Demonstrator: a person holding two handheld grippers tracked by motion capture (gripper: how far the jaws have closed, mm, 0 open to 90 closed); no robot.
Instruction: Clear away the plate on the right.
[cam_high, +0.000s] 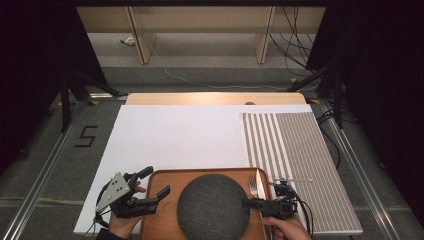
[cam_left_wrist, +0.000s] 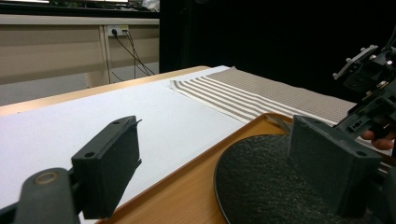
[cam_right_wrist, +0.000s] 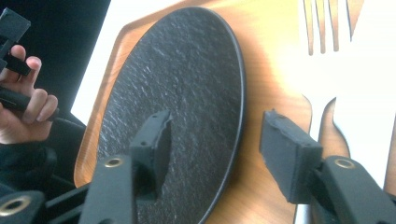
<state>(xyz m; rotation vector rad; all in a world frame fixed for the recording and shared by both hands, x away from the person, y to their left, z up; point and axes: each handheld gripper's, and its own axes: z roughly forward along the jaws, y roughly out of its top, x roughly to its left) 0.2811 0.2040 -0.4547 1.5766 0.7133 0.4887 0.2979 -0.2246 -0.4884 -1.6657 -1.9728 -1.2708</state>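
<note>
Left tool (cam_high: 156, 182): jaws spread, empty, straddling the left rim of the wooden tray (cam_high: 160, 179). Dark round plate (cam_high: 214, 206): centred on tray, between both tools. Right tool (cam_high: 248, 202): jaws apart, empty, at the plate's right edge. Fork (cam_high: 253, 186), knife (cam_high: 259, 182): beside it. Striped mat (cam_high: 300, 160): bench (cam_high: 175, 135), right.

A: High view: fixed overhead on the person's side, faces forward and down over the whole worktop (cam_high: 175, 135) to the floor beyond.

B: Left gripper view: low, just above the wooden tray (cam_left_wrist: 187, 196), faces across toward the striped mat (cam_left_wrist: 261, 95).

A: Right gripper view: very close, tilted, faces down on the dark plate (cam_right_wrist: 187, 93).

B: Shared by all three: plate and tray.
</note>
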